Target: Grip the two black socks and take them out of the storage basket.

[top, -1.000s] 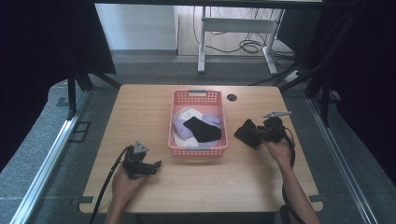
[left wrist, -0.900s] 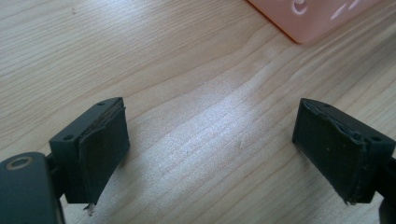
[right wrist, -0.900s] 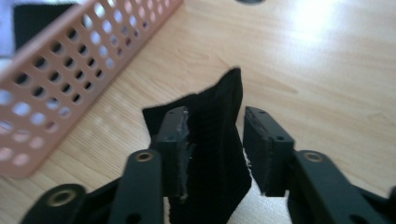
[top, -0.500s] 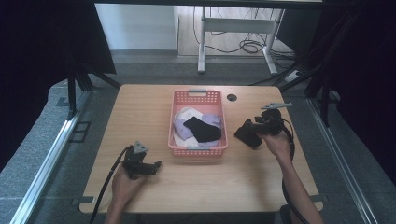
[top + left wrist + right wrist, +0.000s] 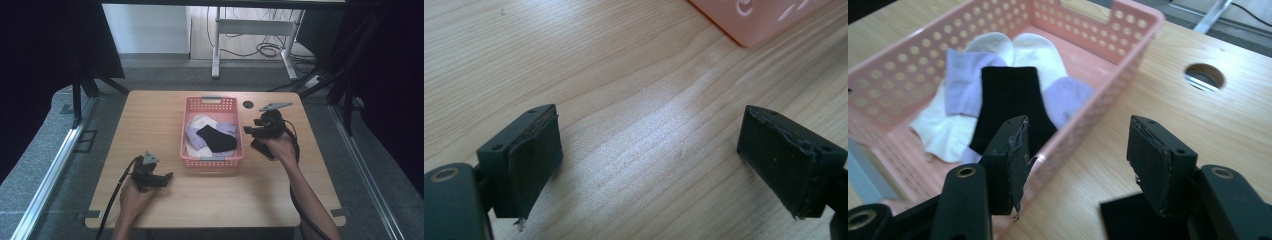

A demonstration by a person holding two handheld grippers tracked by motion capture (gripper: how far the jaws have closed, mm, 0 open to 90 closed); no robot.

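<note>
A pink basket [image 5: 212,159] [image 5: 1128,30] stands mid-table and holds white socks [image 5: 1038,50], lavender socks [image 5: 963,75] and a black sock [image 5: 217,137] [image 5: 1008,95] on top. Another black sock [image 5: 262,148] [image 5: 1123,220] lies flat on the table right of the basket, under my right hand. Above it, my right gripper [image 5: 251,131] [image 5: 1080,145] points at the basket's right wall; its jaws have just been opening and nothing is between them. My left gripper [image 5: 165,178] [image 5: 651,155] rests open on bare wood near the basket's front left corner [image 5: 764,20].
A round cable hole [image 5: 248,104] [image 5: 1204,76] sits in the table behind the right gripper. Bare wood spreads left of the basket and along the front edge. Black curtains and a desk frame [image 5: 250,30] stand beyond the table.
My right gripper let go of the black sock, which now lies on the table, then rose and drew back towards the basket's rear with wider jaws. The left gripper stayed put.
</note>
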